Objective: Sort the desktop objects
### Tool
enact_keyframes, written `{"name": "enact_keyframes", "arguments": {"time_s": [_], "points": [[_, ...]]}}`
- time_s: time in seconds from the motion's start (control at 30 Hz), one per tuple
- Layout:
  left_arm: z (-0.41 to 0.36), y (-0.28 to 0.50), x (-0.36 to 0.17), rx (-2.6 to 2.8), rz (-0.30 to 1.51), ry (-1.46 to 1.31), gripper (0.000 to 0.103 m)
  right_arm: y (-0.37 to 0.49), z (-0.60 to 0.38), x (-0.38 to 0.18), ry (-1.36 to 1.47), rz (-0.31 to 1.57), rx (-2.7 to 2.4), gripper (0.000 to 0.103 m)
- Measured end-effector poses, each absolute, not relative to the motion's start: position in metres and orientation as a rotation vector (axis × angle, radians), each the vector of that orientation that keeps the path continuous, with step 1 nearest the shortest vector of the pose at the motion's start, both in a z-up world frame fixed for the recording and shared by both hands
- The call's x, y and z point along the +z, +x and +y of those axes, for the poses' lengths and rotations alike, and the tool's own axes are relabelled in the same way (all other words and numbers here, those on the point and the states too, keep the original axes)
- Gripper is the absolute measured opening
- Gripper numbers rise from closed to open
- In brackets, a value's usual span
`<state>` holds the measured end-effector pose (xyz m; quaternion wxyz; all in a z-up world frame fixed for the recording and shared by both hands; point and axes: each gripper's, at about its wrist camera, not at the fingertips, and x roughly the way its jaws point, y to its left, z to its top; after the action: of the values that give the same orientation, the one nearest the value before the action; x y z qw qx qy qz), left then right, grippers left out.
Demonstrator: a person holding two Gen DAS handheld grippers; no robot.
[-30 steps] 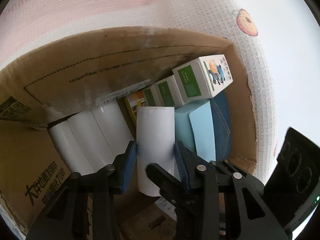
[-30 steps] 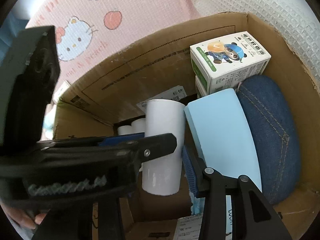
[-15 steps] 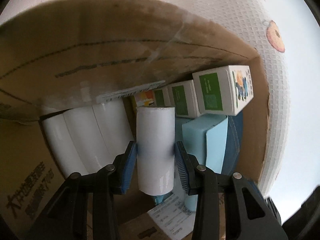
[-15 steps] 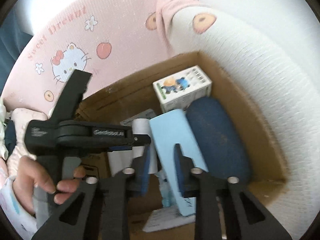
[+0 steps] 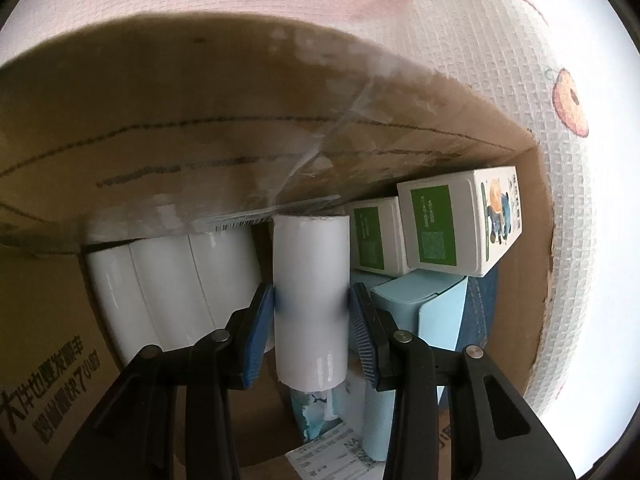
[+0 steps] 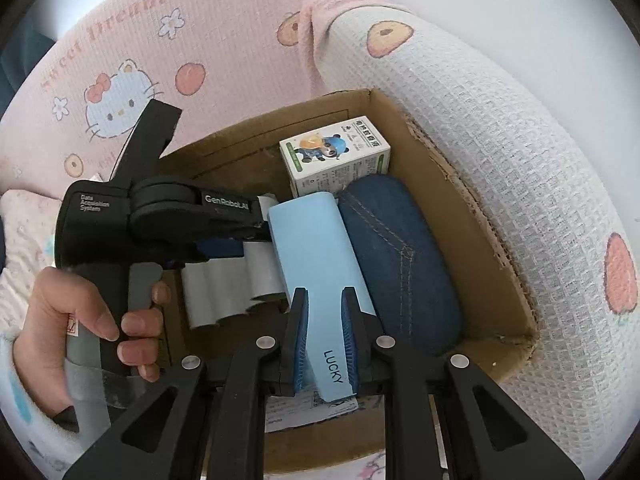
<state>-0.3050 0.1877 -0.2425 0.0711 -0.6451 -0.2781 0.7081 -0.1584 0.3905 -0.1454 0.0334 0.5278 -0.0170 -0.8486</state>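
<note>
the left gripper [image 5: 311, 300] has its jaws pinching an upright white roll [image 5: 310, 280] inside the cardboard box [image 5: 200, 128], beside a row of white rolls [image 5: 172, 284] and green-and-white cartons [image 5: 460, 224]. the right gripper [image 6: 325, 336] hangs above the box with jaws pressed nearly together and holding nothing, over a light blue "lucky" case [image 6: 316, 264] and a denim case [image 6: 400, 256]. a person's hand [image 6: 92, 320] holds the left gripper's handle. a pink cartoon blanket [image 6: 120, 80] surrounds the box.

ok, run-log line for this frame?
left gripper: shut on white roll | right gripper: shut, empty | cardboard box: blue case, denim case
</note>
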Motion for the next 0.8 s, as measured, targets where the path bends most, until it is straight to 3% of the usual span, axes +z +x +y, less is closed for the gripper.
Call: {"name": "enact_keyframes", "arguments": {"time_s": [0.27, 0.4, 0.53, 0.8], "points": [[0.181, -0.309, -0.24, 2.135, -0.793, -1.957, 0.043, -0.155, 0.384, -0.145, 1.635, -0.019, -2.592, 0.014], [0.169, -0.305, -0.235, 2.09, -0.855, -1.934, 0.043, -0.154, 0.385, -0.149, 1.666, -0.025, -2.58, 0.014], [0.16, -0.3, -0.215, 2.104, -0.774, -1.85, 0.02, -0.155, 0.385, -0.15, 1.681, -0.116, -2.521, 0.014], [0.149, -0.291, -0.162, 2.2, -0.414, -1.684, 0.011, -0.168, 0.361, -0.153, 1.734, -0.12, -2.449, 0.014]]}}
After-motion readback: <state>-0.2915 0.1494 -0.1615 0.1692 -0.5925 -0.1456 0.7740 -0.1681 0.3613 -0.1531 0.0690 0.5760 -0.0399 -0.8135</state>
